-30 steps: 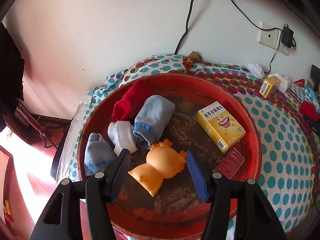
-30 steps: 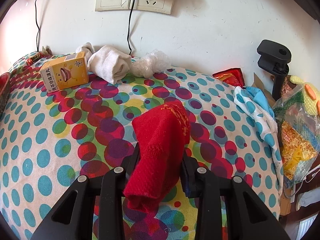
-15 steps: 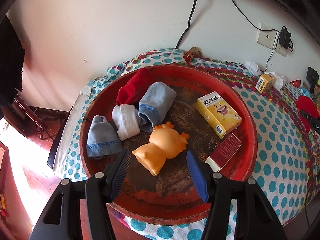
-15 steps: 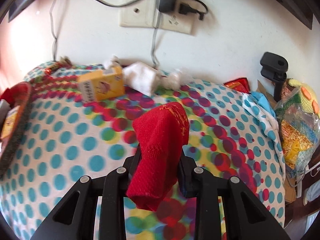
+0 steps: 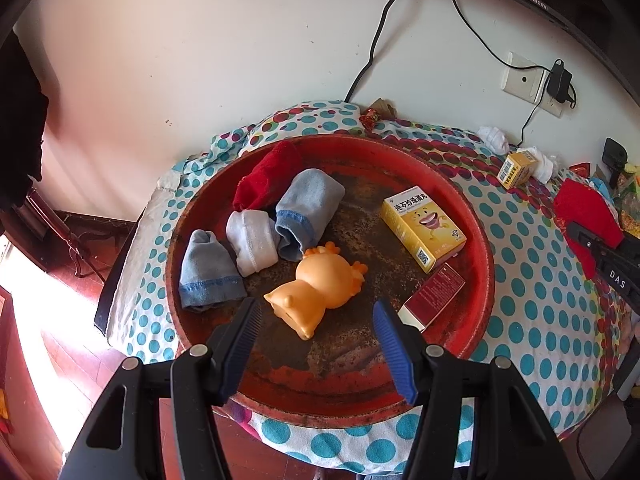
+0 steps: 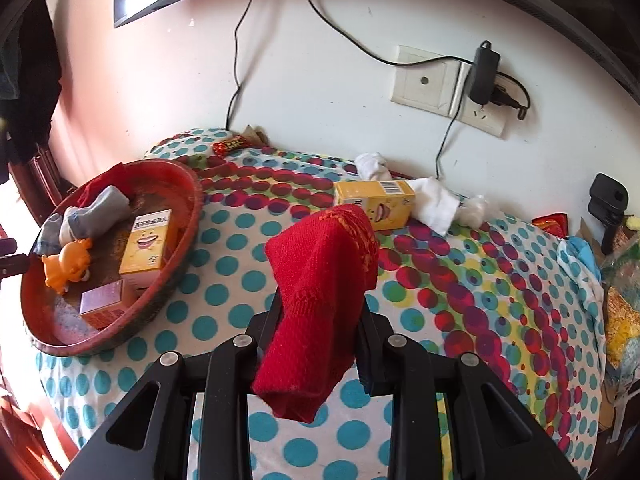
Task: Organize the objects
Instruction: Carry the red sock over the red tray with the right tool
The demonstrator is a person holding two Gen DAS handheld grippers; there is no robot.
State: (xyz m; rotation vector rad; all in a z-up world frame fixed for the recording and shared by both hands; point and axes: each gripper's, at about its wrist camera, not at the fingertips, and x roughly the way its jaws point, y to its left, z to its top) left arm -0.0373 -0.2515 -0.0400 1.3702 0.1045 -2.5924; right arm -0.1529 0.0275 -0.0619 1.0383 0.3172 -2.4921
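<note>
My right gripper is shut on a red sock and holds it above the dotted tablecloth; it also shows in the left wrist view. A round red tray holds a red sock, grey socks, a white sock, an orange toy, a yellow box and a dark red box. My left gripper is open and empty above the tray's near edge. The tray lies left in the right wrist view.
A second yellow box and white socks lie on the table by the wall. A wall socket with a charger and hanging cables are behind. Bags and clutter sit at the right edge. A snack wrapper lies at the back.
My left gripper has pulled back and up from the orange toy, still open. My right gripper has carried the red sock left, and the tray has come into its view.
</note>
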